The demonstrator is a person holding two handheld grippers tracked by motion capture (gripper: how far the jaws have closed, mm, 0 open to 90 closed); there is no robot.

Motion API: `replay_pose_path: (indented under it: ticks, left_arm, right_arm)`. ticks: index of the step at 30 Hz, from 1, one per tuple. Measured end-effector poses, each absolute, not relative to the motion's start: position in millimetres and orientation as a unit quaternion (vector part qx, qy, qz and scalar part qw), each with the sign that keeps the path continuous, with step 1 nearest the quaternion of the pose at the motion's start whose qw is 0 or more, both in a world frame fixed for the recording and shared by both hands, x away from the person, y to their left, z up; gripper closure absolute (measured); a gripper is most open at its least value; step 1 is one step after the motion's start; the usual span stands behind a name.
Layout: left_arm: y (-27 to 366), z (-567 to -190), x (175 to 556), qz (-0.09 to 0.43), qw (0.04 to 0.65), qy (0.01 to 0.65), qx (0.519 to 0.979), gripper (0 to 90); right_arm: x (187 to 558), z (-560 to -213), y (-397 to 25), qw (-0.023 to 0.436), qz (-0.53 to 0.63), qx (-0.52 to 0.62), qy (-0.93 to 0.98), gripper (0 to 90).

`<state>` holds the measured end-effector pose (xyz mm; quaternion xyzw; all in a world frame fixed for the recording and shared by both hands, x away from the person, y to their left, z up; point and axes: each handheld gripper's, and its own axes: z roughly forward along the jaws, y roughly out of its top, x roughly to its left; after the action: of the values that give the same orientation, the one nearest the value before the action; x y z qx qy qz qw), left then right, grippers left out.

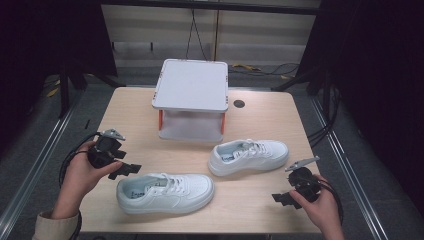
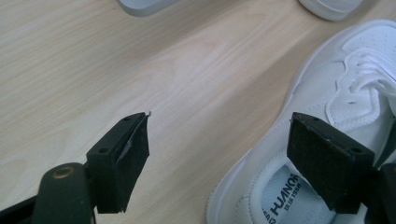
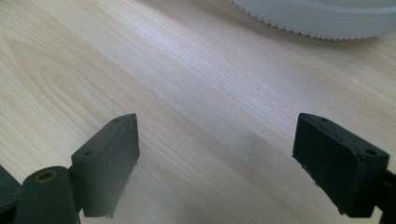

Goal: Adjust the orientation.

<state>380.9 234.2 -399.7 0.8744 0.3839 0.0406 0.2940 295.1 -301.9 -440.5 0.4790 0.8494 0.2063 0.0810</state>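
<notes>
The left gripper (image 1: pixel 126 170), jaws spread wide, hovers at the heel of the near white sneaker (image 1: pixel 165 192), a clean low-top with white laces lying on the wooden table (image 1: pixel 260 197), while the right gripper (image 1: pixel 283 198), jaws equally apart, holds nothing just beyond the far sneaker (image 1: pixel 248 156)

Even overhead light falls on the tabletop (image 1: pixel 260 120), while the surroundings beyond its edges sink into near black. The white shoes (image 1: pixel 165 192) cast only soft, short shadows. The high view is slightly grainy and soft. In both gripper views the nearest parts are blurred, and the wood grain stays fairly sharp.
</notes>
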Motion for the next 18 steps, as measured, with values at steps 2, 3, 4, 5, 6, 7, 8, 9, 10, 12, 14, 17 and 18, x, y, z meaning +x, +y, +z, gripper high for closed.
replay_pose_path:
  ticks: [2,3,4,5,6,7,8,9,10,12,14,17,18]
  left_arm:
    - [232,-400,382,0.039,0.294,0.382,0.875,20.6]
    - [229,-400,383,0.039,0.293,0.378,0.877,20.6]
    - [226,-399,385,0.032,0.289,0.374,0.881,21.1]
    - [217,-396,388,0.03,0.292,0.362,0.885,21.5]
    - [212,-394,390,0.03,0.289,0.355,0.889,21.8]
    - [212,-394,390,0.03,0.289,0.355,0.889,21.8]
    - [206,-391,392,0.03,0.288,0.349,0.891,21.8]
    - [201,-389,394,0.031,0.286,0.344,0.894,21.8]
    - [195,-386,396,0.034,0.285,0.338,0.896,21.8]
    - [179,-382,400,0.033,0.281,0.317,0.905,21.3]
    - [171,-382,401,0.023,0.283,0.309,0.908,21.3]
    - [166,-384,401,0.018,0.285,0.304,0.909,21.7]
    - [163,-386,401,0.014,0.284,0.303,0.909,21.7]
  right_arm:
    - [295,-441,-301,0.08,0.209,0.477,0.85,14.1]
    - [296,-441,-301,0.075,0.21,0.475,0.852,14.0]
    - [296,-442,-301,0.071,0.208,0.473,0.853,14.1]
    - [297,-442,-301,0.072,0.208,0.475,0.852,14.1]
    - [298,-442,-301,0.073,0.207,0.476,0.852,14.1]
    - [298,-442,-301,0.073,0.207,0.476,0.852,14.1]
    - [299,-442,-301,0.073,0.209,0.473,0.853,14.1]
    - [299,-442,-301,0.072,0.21,0.473,0.853,14.1]
    - [299,-442,-300,0.071,0.211,0.473,0.853,14.1]
    - [299,-443,-299,0.067,0.211,0.467,0.856,14.1]
    - [299,-443,-299,0.069,0.212,0.466,0.856,14.0]
    - [299,-443,-298,0.068,0.211,0.465,0.857,14.1]
    - [298,-441,-296,0.066,0.212,0.461,0.859,14.1]
